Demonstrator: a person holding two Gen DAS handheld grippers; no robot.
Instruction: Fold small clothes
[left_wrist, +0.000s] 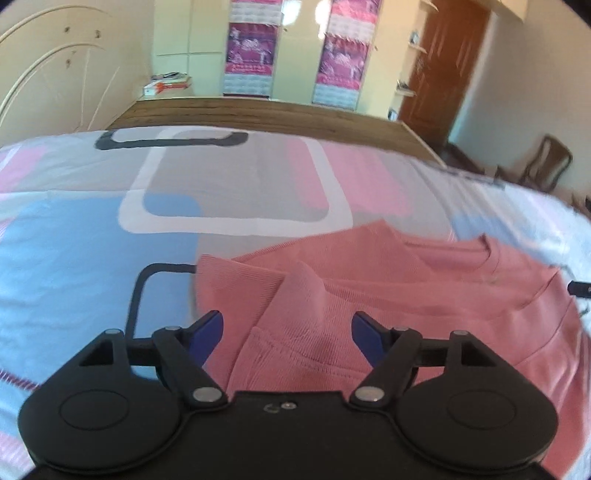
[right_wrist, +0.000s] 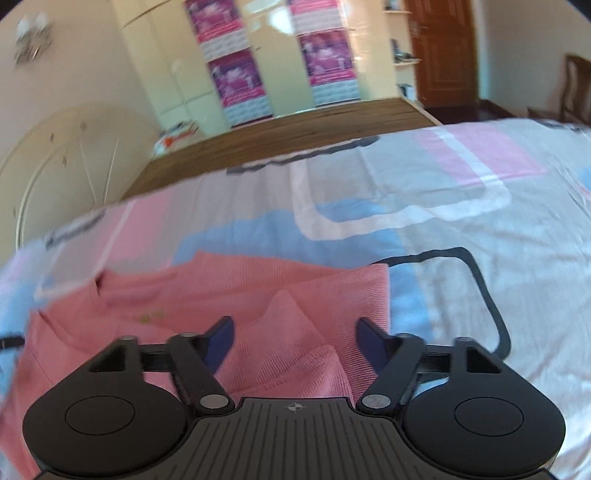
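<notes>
- Pink ribbed garment (left_wrist: 388, 295) spread on the bed, over a bedsheet (left_wrist: 92, 266) patterned in blue, pink, grey and white blocks with dark outlines.
- In the left wrist view, garment lying right of centre, round neckline (left_wrist: 480, 254) toward the far right, a sleeve edge (left_wrist: 236, 273) reaching left to a dark outlined rectangle on the sheet.
- Left gripper (left_wrist: 287, 326) low over the garment, jaws spread wide, nothing pinched; a raised peak of pink cloth (left_wrist: 306, 284) between and just beyond the blue fingertips (left_wrist: 212, 325).
- Right gripper (right_wrist: 295, 332) likewise over the pink garment (right_wrist: 221, 295), jaws spread apart, holding nothing; a pointed fold (right_wrist: 284, 310) rising in the gap ahead of the fingertips (right_wrist: 369, 332).
- In the right wrist view, garment left of centre, its right edge ending near the dark outline on the bedsheet (right_wrist: 480, 221); small yellowish mark (right_wrist: 147, 316) on the cloth near the neckline.
- Wooden footboard (left_wrist: 258, 114) beyond the bed, then pale wardrobe doors with purple posters (left_wrist: 251, 51).
- Brown door (left_wrist: 447, 55) at far right, a chair (left_wrist: 543, 162) beside the bed, cream curved headboard (left_wrist: 48, 81) at left.
- Both views somewhat blurred.
</notes>
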